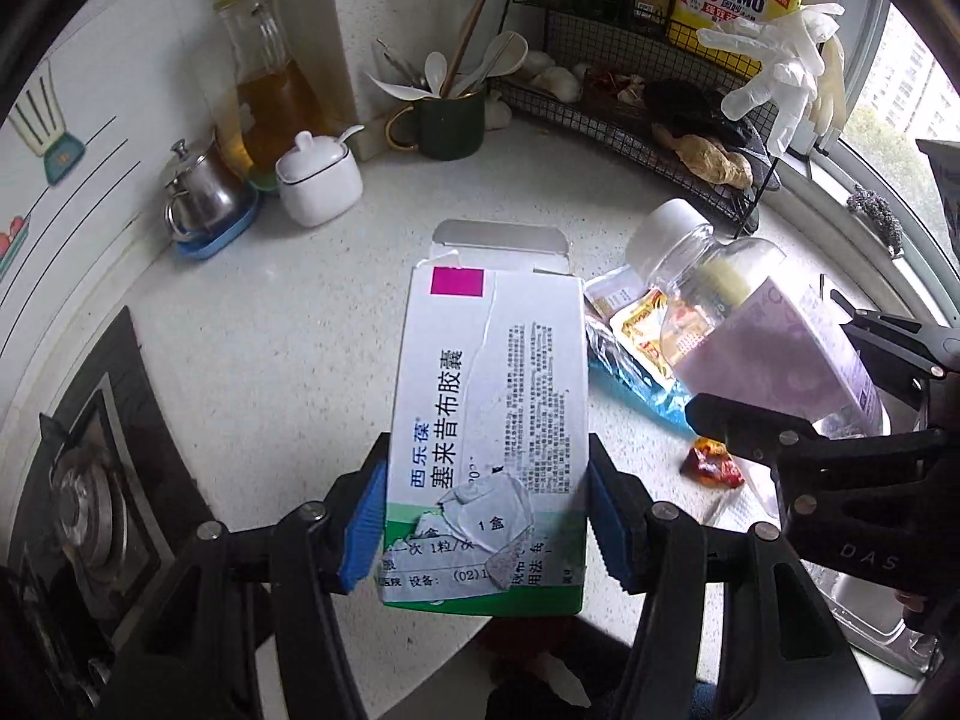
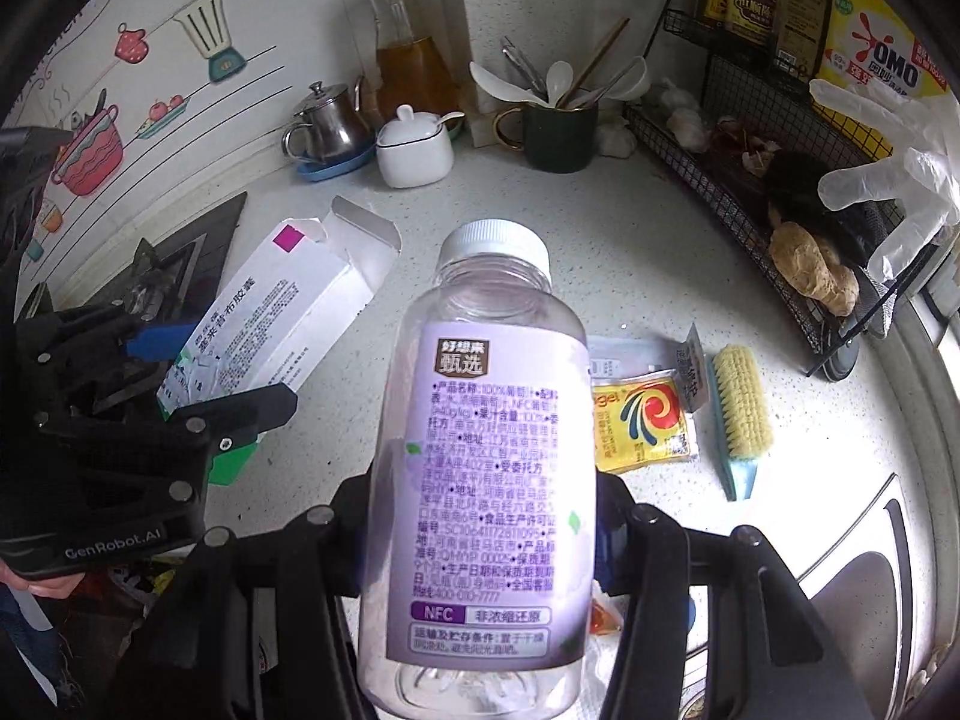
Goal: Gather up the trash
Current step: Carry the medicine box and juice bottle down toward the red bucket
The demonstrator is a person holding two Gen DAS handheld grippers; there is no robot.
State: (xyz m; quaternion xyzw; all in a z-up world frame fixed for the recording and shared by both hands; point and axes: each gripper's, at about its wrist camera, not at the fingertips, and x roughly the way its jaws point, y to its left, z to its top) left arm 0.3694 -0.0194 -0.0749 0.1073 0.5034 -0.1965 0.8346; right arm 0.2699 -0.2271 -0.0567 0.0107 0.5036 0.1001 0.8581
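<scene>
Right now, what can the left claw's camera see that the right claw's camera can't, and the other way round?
Only the left wrist view shows the red crumpled wrapper on the counter and the gas burner. Only the right wrist view shows the yellow scrubbing brush and the cartoon pot sticker on the wall. Both show the left claw clamped on the torn medicine box, the right claw holding the clear bottle, the yellow sachet, the white sugar jar, the steel teapot and the green mug of spoons.
</scene>
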